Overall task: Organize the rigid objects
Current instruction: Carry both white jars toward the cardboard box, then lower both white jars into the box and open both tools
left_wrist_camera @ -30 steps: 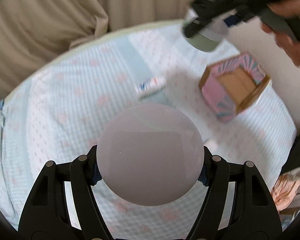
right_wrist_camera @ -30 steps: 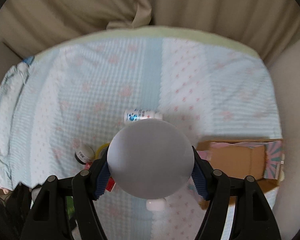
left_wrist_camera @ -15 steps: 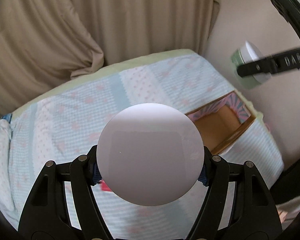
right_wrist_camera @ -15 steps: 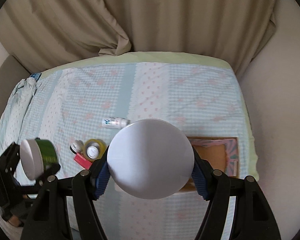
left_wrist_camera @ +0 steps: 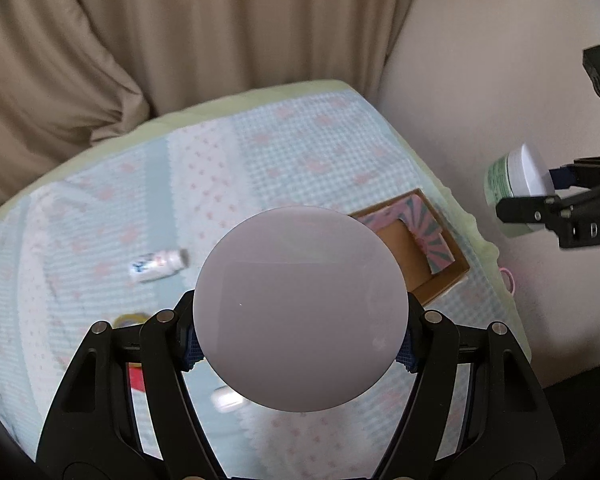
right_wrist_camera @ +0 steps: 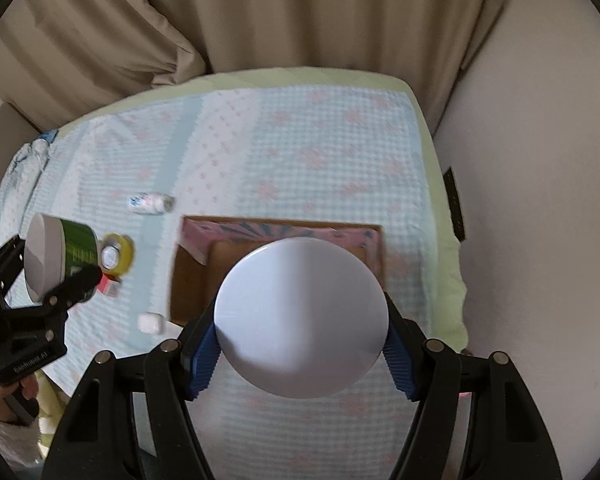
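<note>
My left gripper [left_wrist_camera: 300, 344] is shut on a green jar with a white lid [left_wrist_camera: 300, 308], held high above the bed; the jar also shows in the right wrist view [right_wrist_camera: 66, 252]. My right gripper [right_wrist_camera: 302, 354] is shut on a pale green jar with a white lid [right_wrist_camera: 302, 324], held above the open cardboard box [right_wrist_camera: 196, 280]; this jar also shows in the left wrist view [left_wrist_camera: 512, 184]. The box [left_wrist_camera: 444, 276] stands near the bed's right edge. A small white bottle [right_wrist_camera: 150, 203] lies on the bedcover.
A yellow tape roll [right_wrist_camera: 118, 254], a red item [right_wrist_camera: 110, 286] and a small white case [right_wrist_camera: 151, 323] lie left of the box. Beige curtains [right_wrist_camera: 260, 12] hang behind the bed. A pale wall [right_wrist_camera: 540, 200] is at the right.
Both grippers have risen and pulled back with their jars. The right gripper has shifted right and now hangs over the box. The left gripper's view has tilted up.
</note>
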